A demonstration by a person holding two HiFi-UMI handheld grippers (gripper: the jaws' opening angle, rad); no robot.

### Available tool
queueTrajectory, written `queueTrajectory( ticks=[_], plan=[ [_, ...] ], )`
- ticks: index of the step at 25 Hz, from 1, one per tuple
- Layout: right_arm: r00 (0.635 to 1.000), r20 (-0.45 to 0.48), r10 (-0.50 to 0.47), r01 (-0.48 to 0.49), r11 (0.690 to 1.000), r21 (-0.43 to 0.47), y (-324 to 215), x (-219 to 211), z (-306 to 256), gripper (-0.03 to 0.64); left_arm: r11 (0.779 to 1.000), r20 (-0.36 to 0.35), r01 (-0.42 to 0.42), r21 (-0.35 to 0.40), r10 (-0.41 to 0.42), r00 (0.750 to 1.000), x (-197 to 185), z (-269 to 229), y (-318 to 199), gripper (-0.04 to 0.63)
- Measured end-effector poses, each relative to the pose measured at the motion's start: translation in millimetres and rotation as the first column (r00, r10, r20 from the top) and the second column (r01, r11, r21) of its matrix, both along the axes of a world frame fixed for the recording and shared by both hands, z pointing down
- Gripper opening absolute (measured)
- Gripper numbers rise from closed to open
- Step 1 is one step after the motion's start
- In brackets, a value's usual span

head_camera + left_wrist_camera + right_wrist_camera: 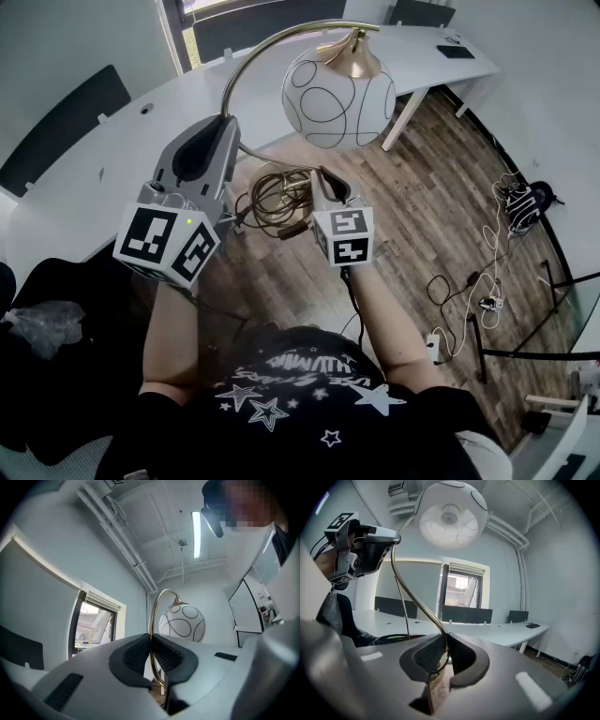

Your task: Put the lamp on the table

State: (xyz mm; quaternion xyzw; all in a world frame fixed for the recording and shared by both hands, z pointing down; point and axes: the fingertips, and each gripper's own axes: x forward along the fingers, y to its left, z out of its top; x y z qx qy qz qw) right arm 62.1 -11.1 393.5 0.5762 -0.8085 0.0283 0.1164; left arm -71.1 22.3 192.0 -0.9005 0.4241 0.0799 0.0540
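The lamp (337,94) hung in the upper middle of the head view, above the wood floor (441,187) and not yet over the white bench (84,169) at upper left. The left tongs (228,127) were pinched narrow on its thin brass stem (151,620). The right tongs (323,178) gripped the same stem lower down, near the base. Both holds looked slight: the smooth rod could twist or slide between the pads, letting the white globe (449,520) swing down. The coiled cord (277,197) bunched by the base might snag the bench edge.

Loose cables (483,302) on wooden floor (422,216); window (459,590) beyond.
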Motion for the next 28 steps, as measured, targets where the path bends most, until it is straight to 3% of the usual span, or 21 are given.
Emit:
queueTrajectory(
  ticks=[18, 28],
  plan=[
    [1.0, -0.001, 0.024, -0.024, 1.0, -0.001, -7.7, -5.3, 1.2, 0.035, 1.0, 0.009, -0.024, 0.004, 0.024, 1.0, -2.4, -0.7, -7.2, 0.031],
    [0.999, 0.014, 0.032, -0.032, 0.998, 0.048, -5.8, -14.3, -7.1, 0.035, 0.998, -0.007, -0.038, 0.056, 0.039, 0.999, -12.5, -7.5, 3.2, 0.031]
  ],
)
